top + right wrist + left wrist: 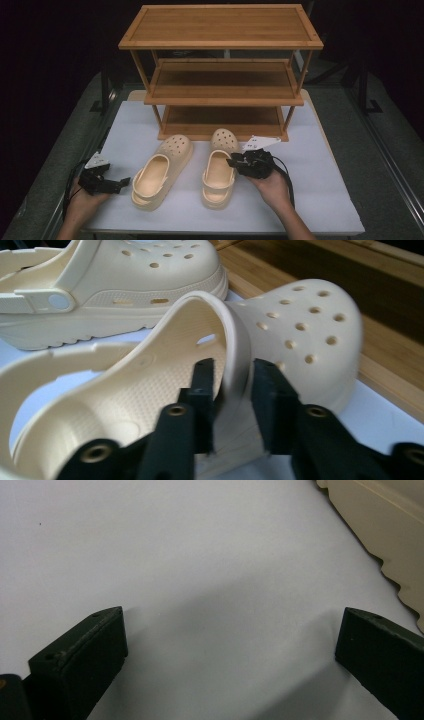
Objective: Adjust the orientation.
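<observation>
The right tongs (232, 390) pinch the side wall of the right clog (219, 167), one jaw inside it. The left tongs (121, 182) stand wide over the worktop (310, 200), the left clog (162, 170) just beside them.

From my screens I can read no text, label, brand, number or sign anywhere: the clogs (162, 172) bear only plain holes and a blank round rivet, and the wooden rack (222, 42) and the white tabletop (310, 150) are unmarked.
</observation>
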{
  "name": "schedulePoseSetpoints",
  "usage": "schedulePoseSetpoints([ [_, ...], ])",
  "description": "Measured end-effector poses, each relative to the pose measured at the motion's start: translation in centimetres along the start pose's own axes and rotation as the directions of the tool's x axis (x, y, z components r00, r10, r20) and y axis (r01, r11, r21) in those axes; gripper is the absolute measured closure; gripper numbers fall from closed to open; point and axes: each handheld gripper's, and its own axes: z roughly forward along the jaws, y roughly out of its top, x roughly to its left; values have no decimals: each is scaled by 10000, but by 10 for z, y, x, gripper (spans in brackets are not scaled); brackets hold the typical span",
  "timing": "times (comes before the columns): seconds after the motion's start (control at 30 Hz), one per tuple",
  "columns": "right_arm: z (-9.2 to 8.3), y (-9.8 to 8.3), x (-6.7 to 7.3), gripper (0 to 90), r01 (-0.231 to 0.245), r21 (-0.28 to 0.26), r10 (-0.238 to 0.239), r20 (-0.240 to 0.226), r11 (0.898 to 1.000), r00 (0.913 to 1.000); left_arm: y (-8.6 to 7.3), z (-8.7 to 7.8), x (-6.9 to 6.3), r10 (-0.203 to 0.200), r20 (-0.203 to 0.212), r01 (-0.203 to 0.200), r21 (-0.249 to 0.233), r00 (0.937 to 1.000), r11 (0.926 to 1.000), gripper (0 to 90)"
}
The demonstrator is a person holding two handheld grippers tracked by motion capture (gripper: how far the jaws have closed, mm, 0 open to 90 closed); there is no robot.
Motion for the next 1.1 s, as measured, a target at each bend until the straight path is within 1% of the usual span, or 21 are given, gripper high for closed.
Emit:
schedulePoseSetpoints([
  [0.03,-1,0,0,762,7,-11,-7,51,10000,10000,0,0,0,5,2,-5,6,10000,10000,0],
  [0.07,-2,0,-2,783,-86,-46,86,26,10000,10000,0,0,0,5,0,-5,6,10000,10000,0],
  [0.1,-2,0,-2,783,-86,-46,86,26,10000,10000,0,0,0,5,0,-5,6,10000,10000,0],
  [0.13,-4,-1,-3,802,-43,-74,44,148,10000,9999,0,0,0,3,1,-3,5,10000,10000,0],
  [0.23,-7,-1,-5,811,-5,-81,7,236,10000,9997,0,0,0,2,1,-2,6,10000,10000,0],
  [0.27,-10,-2,-7,819,66,-106,-63,319,9999,9995,0,0,0,4,1,-4,7,10000,10000,0],
  [0.3,-10,-2,-7,819,66,-106,-63,319,9999,9995,0,0,0,4,1,-4,7,10000,10000,0],
  [0.33,-15,-4,-9,824,108,-99,-103,446,9999,9990,0,0,0,0,4,0,6,10000,10000,0],
  [0.4,-17,-4,-11,826,86,-146,-80,406,9999,9991,0,0,0,3,2,-3,7,10000,10000,0],
  [0.47,-23,-6,-15,831,143,-141,-137,394,9998,9991,0,0,0,3,-1,-3,5,10000,10000,0],
  [0.53,-24,-7,-16,831,203,-134,-197,395,9997,9990,0,0,0,5,-4,-5,0,10000,10000,0],
  [0.6,-31,-11,-18,832,494,-60,-491,460,9988,9977,0,0,0,7,-4,-7,1,10000,10000,0],
  [0.77,-39,-16,-22,828,476,-31,-475,353,9989,9982,0,0,0,5,-7,-5,0,10000,10000,0],
  [0.83,-39,-19,-24,814,358,-62,-357,132,9993,9993,0,0,0,3,-8,-3,-5,10000,10000,0],
  [0.87,-39,-21,-24,785,244,-87,-244,28,9997,9997,0,0,0,3,-6,-3,-5,10000,10000,0],
  [0.9,-39,-21,-24,785,244,-87,-244,28,9997,9997,0,0,0,3,-6,-3,-5,10000,10000,0],
  [0.97,-40,-23,-25,734,90,-73,-92,-184,9999,9998,0,0,0,5,-7,-5,-13,10000,10000,0],
  [1.0,-42,-25,-26,681,6,-204,-9,-146,9998,9999,0,0,0,2,-1,-2,-12,10000,10000,0],
  [1.03,-42,-25,-26,681,6,-204,-9,-146,9998,9999,0,0,0,2,-1,-2,-12,10000,10000,0],
  [1.07,-44,-26,-28,623,-139,-304,133,-194,9994,9997,0,0,0,15,-2,-15,-21,10000,10000,0],
  [1.1,-44,-26,-28,623,-139,-304,133,-194,9994,9997,0,0,0,15,-2,-15,-21,10000,10000,0],
])
